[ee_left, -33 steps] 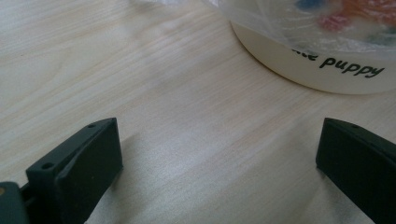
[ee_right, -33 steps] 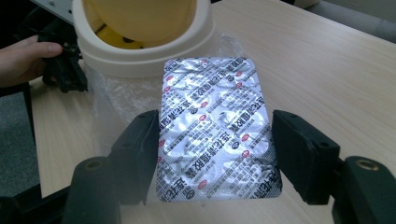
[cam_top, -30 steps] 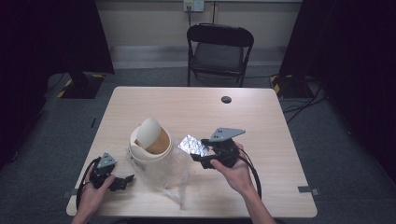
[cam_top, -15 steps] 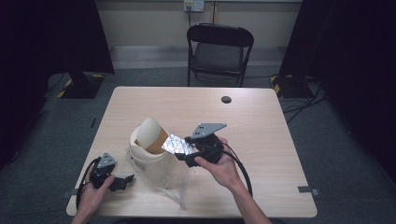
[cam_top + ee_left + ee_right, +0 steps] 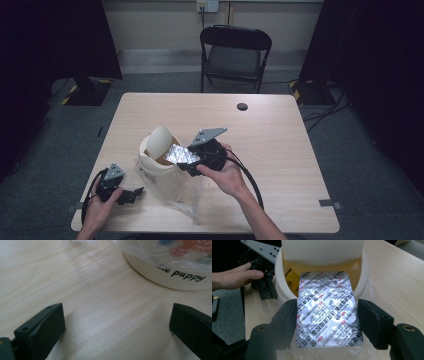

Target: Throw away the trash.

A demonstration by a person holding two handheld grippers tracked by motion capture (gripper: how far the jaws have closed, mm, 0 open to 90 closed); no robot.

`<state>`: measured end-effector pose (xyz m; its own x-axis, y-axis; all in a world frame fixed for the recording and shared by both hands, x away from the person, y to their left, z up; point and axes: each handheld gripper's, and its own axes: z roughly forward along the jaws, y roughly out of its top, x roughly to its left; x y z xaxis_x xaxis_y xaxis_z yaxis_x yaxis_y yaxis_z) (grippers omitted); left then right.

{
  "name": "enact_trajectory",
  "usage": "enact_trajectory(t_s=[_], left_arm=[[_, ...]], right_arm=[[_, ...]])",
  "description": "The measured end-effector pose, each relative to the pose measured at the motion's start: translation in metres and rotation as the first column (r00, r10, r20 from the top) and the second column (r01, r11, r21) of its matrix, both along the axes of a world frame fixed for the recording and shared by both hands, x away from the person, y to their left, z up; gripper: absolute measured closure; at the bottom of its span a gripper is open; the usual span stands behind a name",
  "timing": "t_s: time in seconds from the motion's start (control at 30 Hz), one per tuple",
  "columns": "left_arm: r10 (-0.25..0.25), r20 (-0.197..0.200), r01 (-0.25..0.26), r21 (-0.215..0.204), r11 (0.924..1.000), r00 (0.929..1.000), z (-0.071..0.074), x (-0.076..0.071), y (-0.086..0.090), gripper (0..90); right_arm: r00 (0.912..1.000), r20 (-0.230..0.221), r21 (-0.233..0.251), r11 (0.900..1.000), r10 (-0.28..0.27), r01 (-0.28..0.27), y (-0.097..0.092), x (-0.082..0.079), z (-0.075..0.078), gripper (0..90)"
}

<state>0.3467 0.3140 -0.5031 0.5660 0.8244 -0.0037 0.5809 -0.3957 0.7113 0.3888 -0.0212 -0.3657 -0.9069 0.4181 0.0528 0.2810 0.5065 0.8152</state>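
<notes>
Blister sheet held at the mouth of the bin

The flat, crinkled foil blister sheet is gripped by the right hand-held gripper over the round cream bin; the upright swing lid could be struck and the sheet dropped. Left of the bin, the left hand-held gripper is held open, empty, on the counter.
</notes>
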Motion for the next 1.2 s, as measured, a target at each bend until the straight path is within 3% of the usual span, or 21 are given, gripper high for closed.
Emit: enact_trajectory(t_s=[0.67, 0.7, 0.73, 0.77, 0.83, 0.9, 1.07, 1.2], left_arm=[[0.000, 0.000, 0.000, 0.000, 1.0000, 1.0000, 0.000, 0.000, 0.000, 0.0], [0.000, 0.000, 0.000, -0.001, 1.0000, 1.0000, 0.000, 0.000, 0.000, 0.0], [0.000, 0.000, 0.000, 0.000, 1.0000, 1.0000, 0.000, 0.000, 0.000, 0.0], [0.000, 0.000, 0.000, 0.000, 1.0000, 1.0000, 0.000, 0.000, 0.000, 0.0], [0.000, 0.000, 0.000, 0.000, 1.0000, 1.0000, 0.000, 0.000, 0.000, 0.0], [0.000, 0.000, 0.000, 0.000, 1.0000, 1.0000, 0.000, 0.000, 0.000, 0.0], [0.000, 0.000, 0.000, 0.000, 1.0000, 1.0000, 0.000, 0.000, 0.000, 0.0], [0.000, 0.000, 0.000, 0.000, 1.0000, 1.0000, 0.000, 0.000, 0.000, 0.0]], right_arm=[[1.0000, 0.003, -0.010, 0.9999, 0.007, -0.007, 0.026, 0.015, 0.003, 35.1], [1.0000, 0.003, -0.005, 1.0000, 0.003, -0.003, 0.027, 0.015, 0.003, 38.3], [1.0000, 0.009, -0.002, 1.0000, 0.003, -0.003, 0.028, 0.015, 0.004, 49.0], [0.9997, 0.020, 0.017, 0.9998, 0.012, -0.013, 0.029, 0.016, 0.006, 48.6], [0.9993, 0.036, -0.028, 0.9996, 0.009, -0.008, 0.034, 0.016, 0.006, 47.4], [0.9993, 0.033, -0.038, 0.9992, 0.014, -0.013, 0.037, 0.018, 0.005, 48.1], [0.9996, 0.026, -0.020, 0.9997, 0.010, -0.010, 0.040, 0.021, 0.002, 49.1], [0.9998, 0.020, -0.017, 0.9999, 0.003, -0.003, 0.042, 0.020, -0.001, 39.9]])
